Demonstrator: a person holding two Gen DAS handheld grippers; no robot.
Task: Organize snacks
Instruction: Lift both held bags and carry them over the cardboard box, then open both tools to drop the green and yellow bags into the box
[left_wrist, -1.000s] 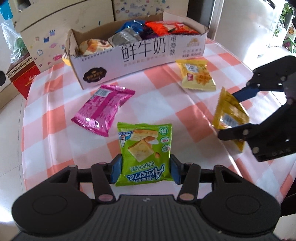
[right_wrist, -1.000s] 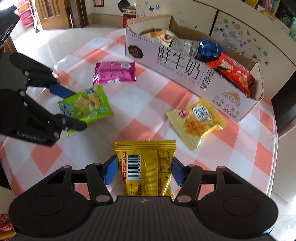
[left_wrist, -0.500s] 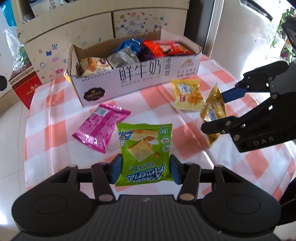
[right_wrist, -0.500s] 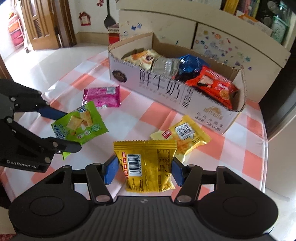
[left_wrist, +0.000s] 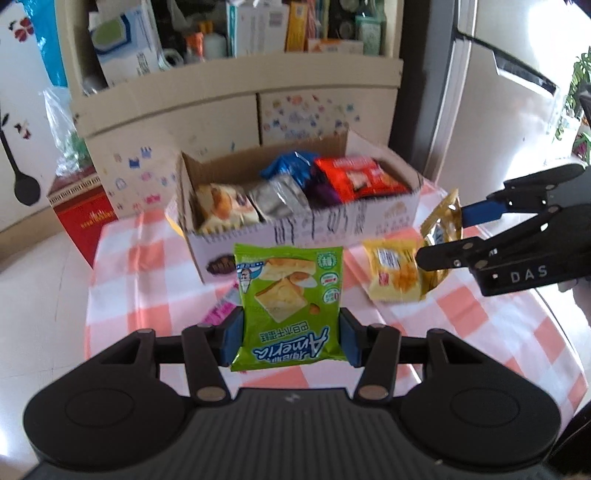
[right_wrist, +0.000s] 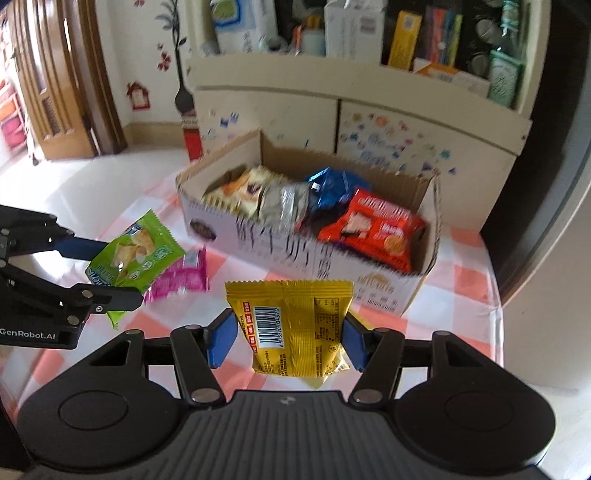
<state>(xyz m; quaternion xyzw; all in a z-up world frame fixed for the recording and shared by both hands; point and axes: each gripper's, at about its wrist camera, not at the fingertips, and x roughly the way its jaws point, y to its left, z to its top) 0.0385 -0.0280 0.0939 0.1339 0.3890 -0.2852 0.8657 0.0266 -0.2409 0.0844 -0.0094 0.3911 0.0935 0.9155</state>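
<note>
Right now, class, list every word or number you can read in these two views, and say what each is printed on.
"Aimeria", upside down: green packet in the left gripper.
"DAS": right gripper.
"GenRobot.AI": left gripper's side.
Barcode digits on the yellow packet: too small.
Lettering on the cardboard box: blurred.

We had both wrist fisheyes looking forward and down along their fingers, close over the checked table (left_wrist: 147, 280). Both shared the snack box (left_wrist: 295, 229) (right_wrist: 306, 254), left view from its left, right view from its right.
</note>
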